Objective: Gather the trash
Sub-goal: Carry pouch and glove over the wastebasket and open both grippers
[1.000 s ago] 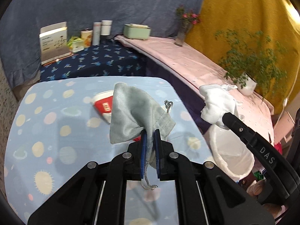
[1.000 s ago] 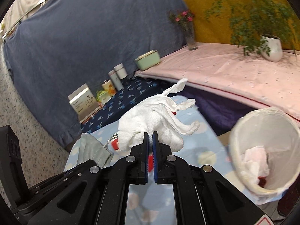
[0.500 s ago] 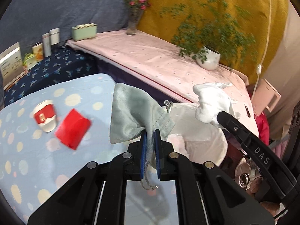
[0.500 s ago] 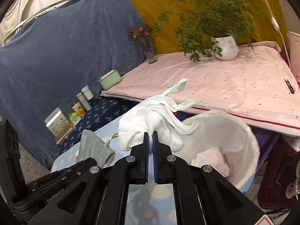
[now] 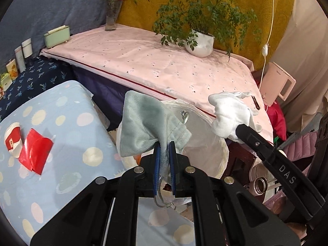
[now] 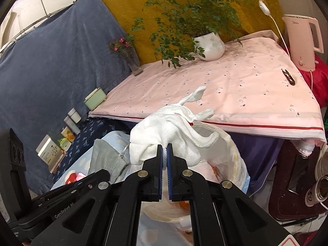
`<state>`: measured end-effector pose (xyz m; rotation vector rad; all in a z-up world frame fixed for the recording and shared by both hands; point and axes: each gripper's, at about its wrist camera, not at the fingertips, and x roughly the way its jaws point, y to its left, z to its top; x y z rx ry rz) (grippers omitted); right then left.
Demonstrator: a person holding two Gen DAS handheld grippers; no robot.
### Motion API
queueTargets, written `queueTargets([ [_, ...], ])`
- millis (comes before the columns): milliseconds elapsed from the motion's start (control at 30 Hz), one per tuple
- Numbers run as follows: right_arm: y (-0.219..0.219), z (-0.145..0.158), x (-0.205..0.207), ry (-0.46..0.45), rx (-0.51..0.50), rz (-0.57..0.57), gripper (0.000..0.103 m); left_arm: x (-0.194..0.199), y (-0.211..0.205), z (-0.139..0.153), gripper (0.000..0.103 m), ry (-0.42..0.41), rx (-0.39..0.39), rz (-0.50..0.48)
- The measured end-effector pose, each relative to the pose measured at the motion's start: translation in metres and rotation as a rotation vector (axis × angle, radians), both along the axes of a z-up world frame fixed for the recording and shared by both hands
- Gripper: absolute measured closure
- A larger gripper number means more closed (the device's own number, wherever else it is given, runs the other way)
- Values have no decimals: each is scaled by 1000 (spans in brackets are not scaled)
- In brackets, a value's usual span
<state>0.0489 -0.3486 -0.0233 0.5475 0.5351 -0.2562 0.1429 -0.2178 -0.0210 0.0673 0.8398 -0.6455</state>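
pink patterned cloth [image 5: 164, 69] covers the largest surface, a raised platform running across the back of both views. on it stand a white pot with a green plant [image 5: 199, 43], a glass vase of pink flowers [image 5: 111, 18] and a pale green box [image 5: 57, 35]. a pale pink kettle [image 6: 301, 41] stands at the platform's far corner.

light blue spotted cloth [image 5: 67, 123] covers the lower table at the left. a crumpled red wrapper [image 5: 34, 150] and a red and white paper cup [image 5: 12, 141] lie on it, touching each other.

white-lined trash bin [image 6: 231, 153] stands beside the table edge, below the platform; pale crumpled waste shows inside it.

left gripper [image 5: 164, 153]: jaws narrow, clamped on a grey-green cloth pouch [image 5: 147, 129]. the pouch stands up from the pads, with a small metal charm [image 5: 184, 115] at its upper edge. it is held over the near rim of the bin.

right gripper [image 6: 165, 160]: jaws nearly together, pinching a white knitted glove [image 6: 172, 131]. the glove's fingers point up and to the right, and it is held above the bin opening.

the two grippers are near each other, side by side.
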Motion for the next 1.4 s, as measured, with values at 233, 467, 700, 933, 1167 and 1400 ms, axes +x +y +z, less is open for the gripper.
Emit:
queueTargets([
  [233, -10, -11, 2, 15, 14, -13, 99, 5, -12, -9, 94, 12, 2, -32],
  [467, -11, -15, 5, 22, 18, -14, 99, 9, -12, -12, 75, 13, -16, -31],
  [700, -9, -17, 11, 32, 17, -6, 99, 13, 1, -12, 55, 1, -22, 27],
  [933, 2, -19, 19, 35, 16, 21, 98, 14, 12, -13, 55, -7, -15, 57],
  [1167, 12, -15, 28, 33, 8, 44, 99, 13, 21, -10, 54, -29, -8, 77],
  [1400, 16, -14, 38, 42, 14, 48, 91, 14, 34, -9, 49, -39, -2, 111],
])
